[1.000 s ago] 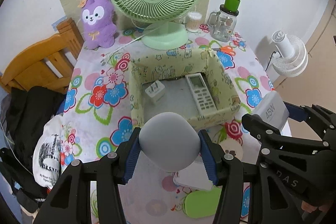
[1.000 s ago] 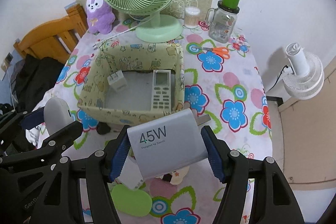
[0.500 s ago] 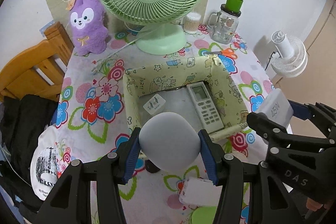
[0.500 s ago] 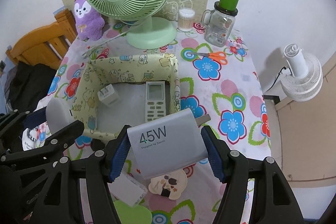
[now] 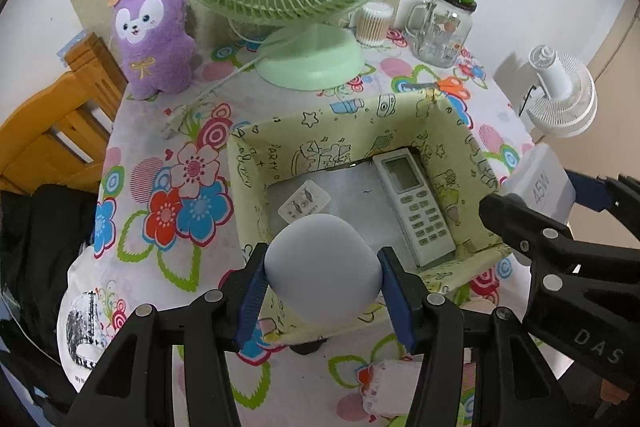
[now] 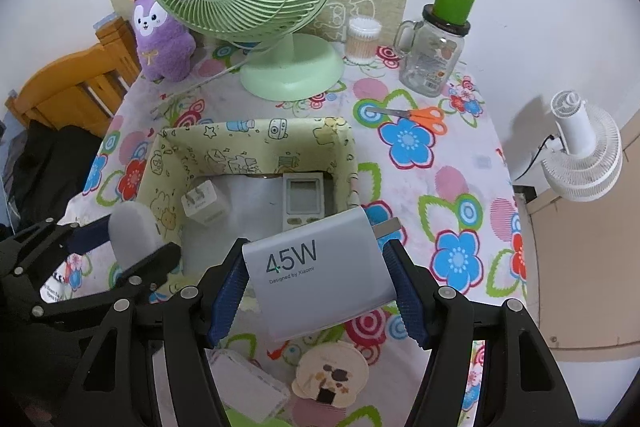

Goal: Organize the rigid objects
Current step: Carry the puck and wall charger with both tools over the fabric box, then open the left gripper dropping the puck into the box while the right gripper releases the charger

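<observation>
- Gripping a rounded grey object (image 5: pixel 322 269), the left gripper (image 5: pixel 323 277) hangs above the storage box's (image 5: pixel 256 187) near wall, fingers partly spread, pads pressing its sides.
- Right gripper (image 6: pixel 320 283), likewise partly spread, clamps the 45W charger (image 6: pixel 316 271) near the box's right corner; neither is deposited.
- Inside: white plug adapter (image 6: pixel 202 205) and remote control (image 5: pixel 414 205), already stowed.
- Beyond: scissors (image 6: pixel 420 115) apparently remain unsorted.

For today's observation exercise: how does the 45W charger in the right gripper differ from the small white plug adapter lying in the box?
The 45W charger is held above the table between the right gripper's jaws; the small white adapter rests inside the patterned box. The charger looks bigger and pale grey with printed lettering; the adapter is white and squarish. Both are blocky wall plugs with metal prongs.
</observation>
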`<state>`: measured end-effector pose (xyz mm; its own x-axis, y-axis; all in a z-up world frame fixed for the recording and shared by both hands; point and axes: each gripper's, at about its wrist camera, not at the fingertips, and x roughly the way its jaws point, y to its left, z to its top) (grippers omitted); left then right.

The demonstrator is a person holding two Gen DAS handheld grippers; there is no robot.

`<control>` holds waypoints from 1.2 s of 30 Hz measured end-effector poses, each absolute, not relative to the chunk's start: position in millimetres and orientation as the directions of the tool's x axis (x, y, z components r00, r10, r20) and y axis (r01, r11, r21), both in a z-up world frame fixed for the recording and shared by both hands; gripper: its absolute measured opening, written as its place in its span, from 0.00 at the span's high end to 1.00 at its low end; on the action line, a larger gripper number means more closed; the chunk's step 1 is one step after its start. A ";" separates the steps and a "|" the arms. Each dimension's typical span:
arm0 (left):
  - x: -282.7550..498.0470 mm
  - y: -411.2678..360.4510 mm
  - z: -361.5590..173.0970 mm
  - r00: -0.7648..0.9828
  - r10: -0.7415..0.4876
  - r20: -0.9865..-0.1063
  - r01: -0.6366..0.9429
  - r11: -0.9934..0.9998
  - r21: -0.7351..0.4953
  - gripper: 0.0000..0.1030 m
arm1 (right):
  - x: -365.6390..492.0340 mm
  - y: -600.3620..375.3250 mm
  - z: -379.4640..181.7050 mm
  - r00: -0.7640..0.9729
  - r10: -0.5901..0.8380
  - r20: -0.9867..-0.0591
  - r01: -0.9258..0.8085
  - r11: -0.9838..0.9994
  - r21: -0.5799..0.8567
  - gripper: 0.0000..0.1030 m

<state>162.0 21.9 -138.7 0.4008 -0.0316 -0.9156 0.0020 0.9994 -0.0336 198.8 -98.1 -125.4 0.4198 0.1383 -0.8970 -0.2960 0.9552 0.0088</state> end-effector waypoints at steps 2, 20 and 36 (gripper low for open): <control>165.5 21.7 -143.0 0.393 -0.031 -0.919 0.013 1.000 -0.028 0.46 | 201.4 -94.4 -128.4 0.416 0.137 -0.899 -0.301 0.954 0.006 0.33; 178.7 17.6 -168.5 0.349 -0.029 -0.937 0.092 0.996 0.003 0.46 | 220.0 -73.5 -154.3 0.368 0.138 -0.920 -0.325 0.946 0.012 0.32; 180.7 18.5 -164.7 0.318 -0.098 -0.943 0.074 0.994 -0.079 0.32 | 228.5 -63.6 -163.8 0.352 0.151 -0.924 -0.336 0.942 0.026 0.32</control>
<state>180.7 18.5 -164.7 0.3178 -0.0985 -0.9430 0.0745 0.9941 -0.0787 228.5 -63.6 -163.8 0.3515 0.1508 -0.9240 -0.3356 0.9416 0.0260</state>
